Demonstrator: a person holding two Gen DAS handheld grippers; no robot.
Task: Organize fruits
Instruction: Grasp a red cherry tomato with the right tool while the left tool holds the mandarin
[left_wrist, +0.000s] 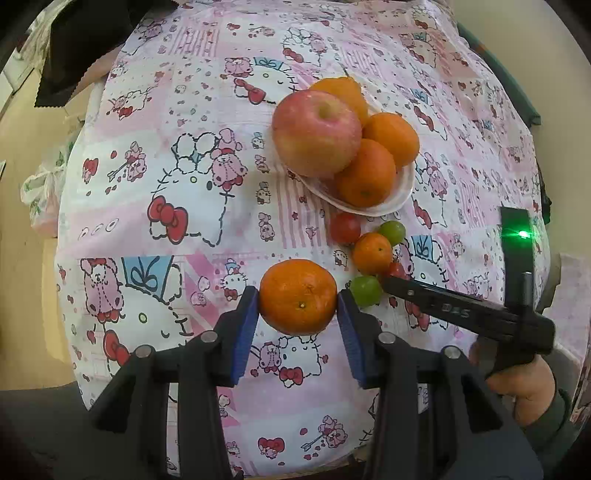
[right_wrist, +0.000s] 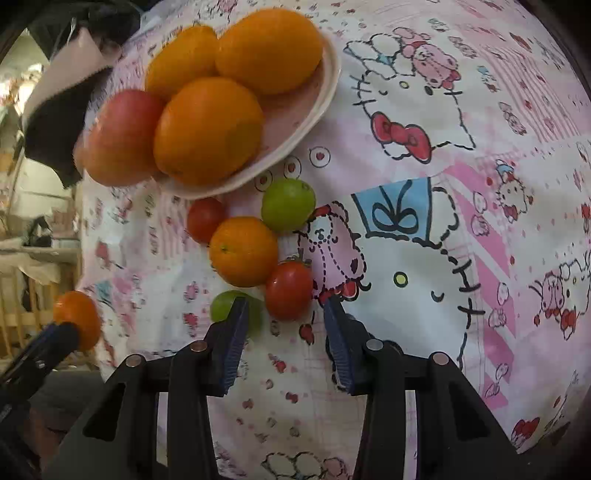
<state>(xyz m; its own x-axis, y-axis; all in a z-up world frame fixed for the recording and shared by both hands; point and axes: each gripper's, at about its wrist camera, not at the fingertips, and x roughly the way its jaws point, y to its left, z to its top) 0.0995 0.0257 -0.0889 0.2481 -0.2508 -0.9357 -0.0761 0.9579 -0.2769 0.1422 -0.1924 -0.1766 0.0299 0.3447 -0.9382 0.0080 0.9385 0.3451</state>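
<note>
— What is obscured?

— The near green grape (right_wrist: 221, 307) is partly hidden behind a pad of the right claw (right_wrist: 284, 314). The apple (right_wrist: 118, 138) on the plate (right_wrist: 328, 88) overhangs its rim, behind an orange (right_wrist: 207, 129).

— Claw states?

— Left claw (left_wrist: 298, 299): clamped on a mandarin (left_wrist: 297, 296), held above the patterned cloth (left_wrist: 184, 184) on the counter, well short of the plate. Right claw: jaws apart, gripping nothing, a cherry tomato (right_wrist: 289, 290) just ahead between the tips, beside a small mandarin (right_wrist: 243, 251).
</note>
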